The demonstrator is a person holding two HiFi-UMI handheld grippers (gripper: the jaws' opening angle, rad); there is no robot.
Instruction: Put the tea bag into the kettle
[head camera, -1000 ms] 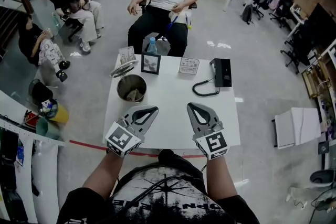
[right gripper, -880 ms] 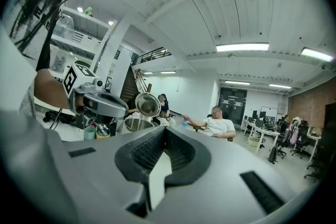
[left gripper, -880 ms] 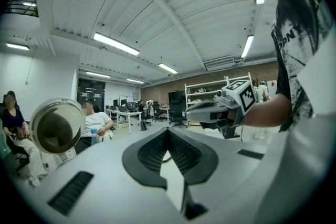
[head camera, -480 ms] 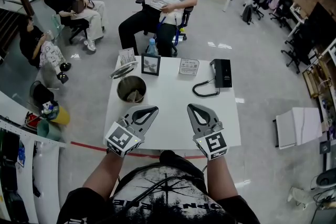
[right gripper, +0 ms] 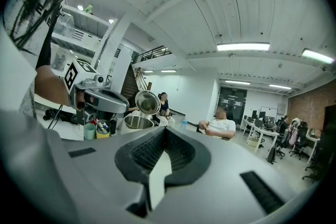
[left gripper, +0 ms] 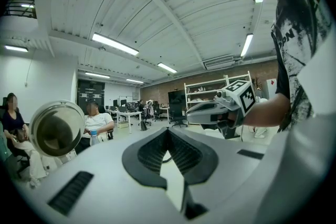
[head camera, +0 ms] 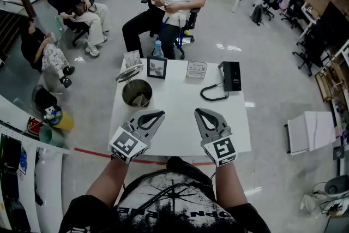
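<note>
The round metal kettle (head camera: 136,92) stands open on the left side of the white table (head camera: 180,128), its lid (head camera: 128,72) tipped back behind it. A pale crumpled piece (head camera: 140,99) lies inside it, perhaps the tea bag. My left gripper (head camera: 162,113) hovers over the table's near edge, shut and empty, just to the near right of the kettle. My right gripper (head camera: 197,110) is beside it, also shut and empty. The left gripper view shows the lid's round inside (left gripper: 56,129) at left. The kettle's rim (right gripper: 137,121) and lid (right gripper: 147,102) appear in the right gripper view.
A small picture frame (head camera: 156,67), a card stand (head camera: 196,69) and a black phone (head camera: 230,75) with a coiled cord (head camera: 212,93) line the table's far side. A water bottle (head camera: 157,49) stands behind it. Several people sit on chairs beyond the table.
Both grippers have stayed where they were. Only the seated people beyond the table have shifted their arms and legs.
</note>
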